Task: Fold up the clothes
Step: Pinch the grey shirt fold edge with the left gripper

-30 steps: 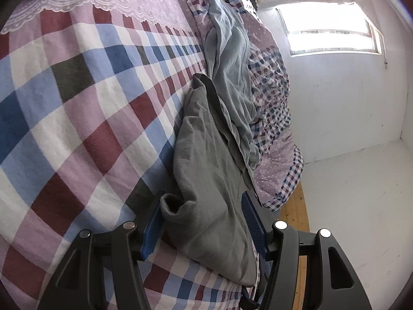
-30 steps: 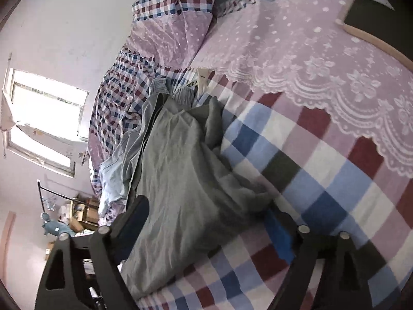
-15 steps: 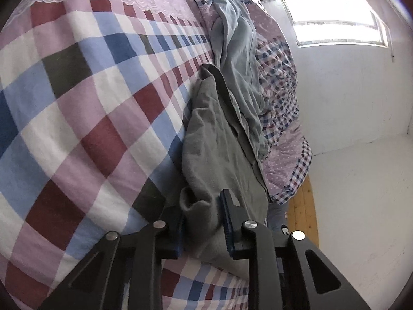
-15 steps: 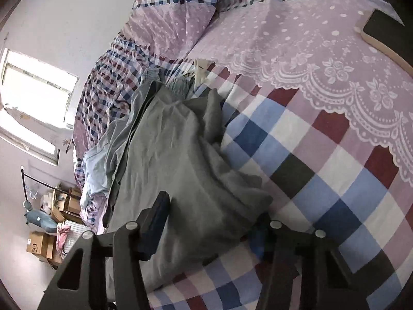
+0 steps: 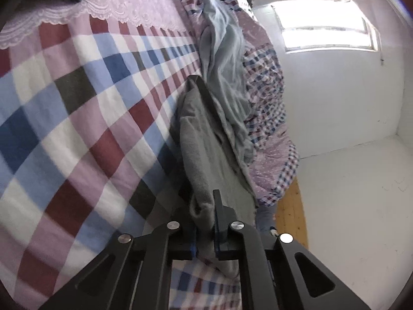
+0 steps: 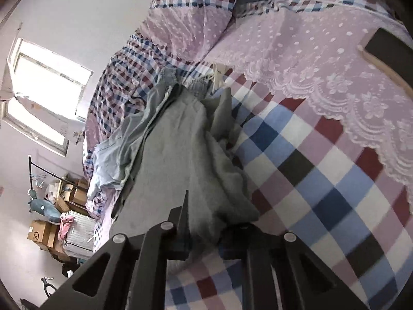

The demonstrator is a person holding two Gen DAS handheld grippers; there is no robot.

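Grey garment [image 5: 206,155] pinched by both grippers, right fingers [image 6: 184,214] half buried

Daylit bedroom, strong fisheye distortion

Daylight is admitted through a blown-out window [image 5: 325,32], seen also at [image 6: 49,95]. The checked bedspread [image 5: 77,118] is evenly lit and smeared by motion blur at its near edges. Straight lines are bowed, and dark vignetting is seen at the corners.
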